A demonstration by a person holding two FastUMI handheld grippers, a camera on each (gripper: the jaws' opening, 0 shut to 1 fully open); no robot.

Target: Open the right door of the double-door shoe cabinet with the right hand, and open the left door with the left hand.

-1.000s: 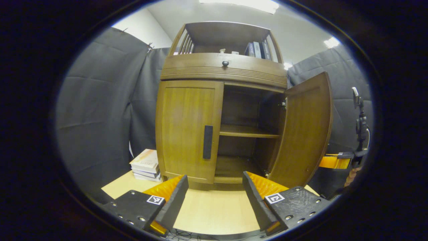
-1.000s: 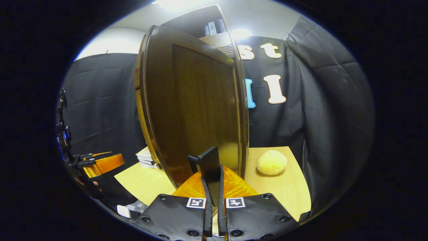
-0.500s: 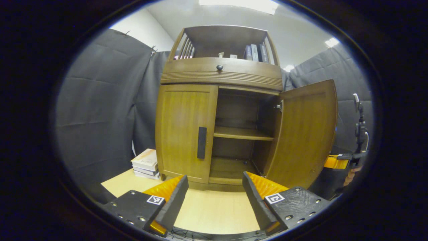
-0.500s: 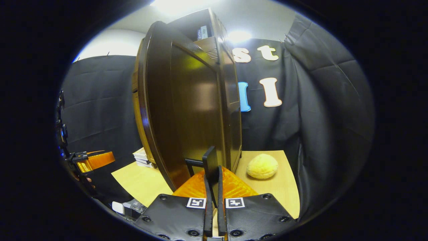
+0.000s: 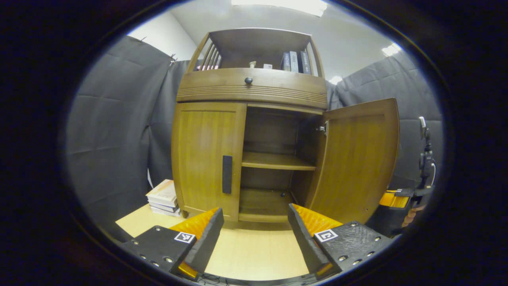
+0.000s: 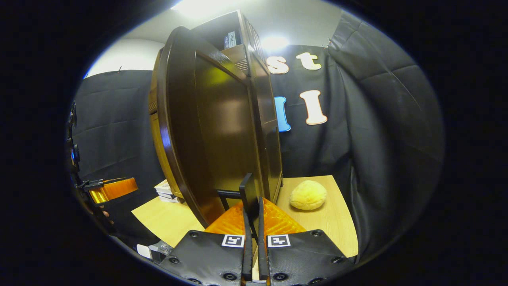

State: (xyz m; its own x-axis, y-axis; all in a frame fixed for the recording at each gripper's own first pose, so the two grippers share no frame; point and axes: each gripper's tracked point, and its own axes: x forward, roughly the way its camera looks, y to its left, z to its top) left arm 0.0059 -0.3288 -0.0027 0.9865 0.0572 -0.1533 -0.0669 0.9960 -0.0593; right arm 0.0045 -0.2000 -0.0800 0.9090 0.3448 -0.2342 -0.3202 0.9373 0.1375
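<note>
Here the right gripper [image 6: 252,222] has its jaws pinching the black handle [image 6: 249,194] of the right door [image 6: 222,131], which stands swung wide from the cabinet [image 5: 246,85]. The left gripper [image 5: 254,234] hovers above the surface [image 5: 254,254] with jaws spread, in front of the cabinet and apart from the left door [image 5: 206,157], which is closed, its handle [image 5: 227,174] untouched. Inside, a shelf [image 5: 274,161]. Beside the cabinet: books [image 5: 162,196] to one side, a yellow bun [image 6: 308,195] to the other.
</note>
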